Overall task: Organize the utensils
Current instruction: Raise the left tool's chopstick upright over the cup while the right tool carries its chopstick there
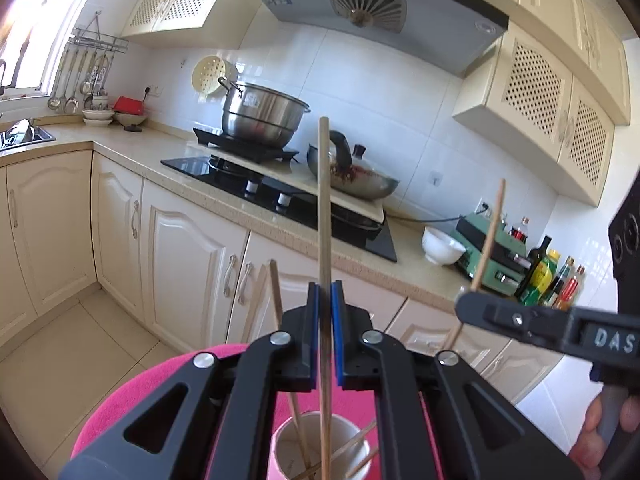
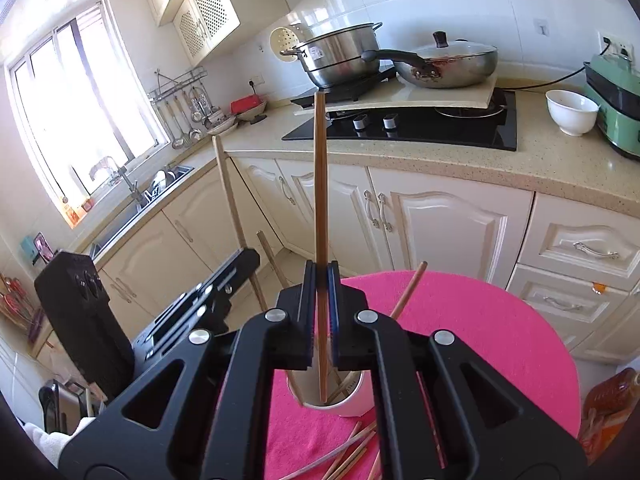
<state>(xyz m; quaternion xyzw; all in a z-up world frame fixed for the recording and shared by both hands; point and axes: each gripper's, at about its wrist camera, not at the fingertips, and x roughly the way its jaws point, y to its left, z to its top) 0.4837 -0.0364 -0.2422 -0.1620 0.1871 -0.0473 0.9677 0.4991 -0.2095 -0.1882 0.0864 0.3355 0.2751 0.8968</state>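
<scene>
**Chopsticks clamped in both grippers above the cup**

Chopsticks: one per gripper, each upright and pinched near its lower part.

Left gripper (image 1: 325, 300), centre of the left wrist view: blue pads closed tight on a chopstick (image 1: 324, 208) that rises to mid-frame; its lower end reaches down into the white cup (image 1: 352, 432) at the bottom edge. More sticks lean inside that cup.

Right gripper (image 2: 320, 280), centre of the right wrist view: jaws clenched on a second chopstick (image 2: 320, 184), upright, its bottom tip inside the cup (image 2: 352, 404). The same gripper appears at the right edge of the left view, side on, with a thin stick through it.

Cup stands on a pink cloth (image 2: 480, 328). Loose chopsticks (image 2: 352, 452) lie on the cloth at the bottom of the right view, just below the cup.

A hand (image 1: 600, 436) grips the right handle, lower right corner of the left view.
</scene>
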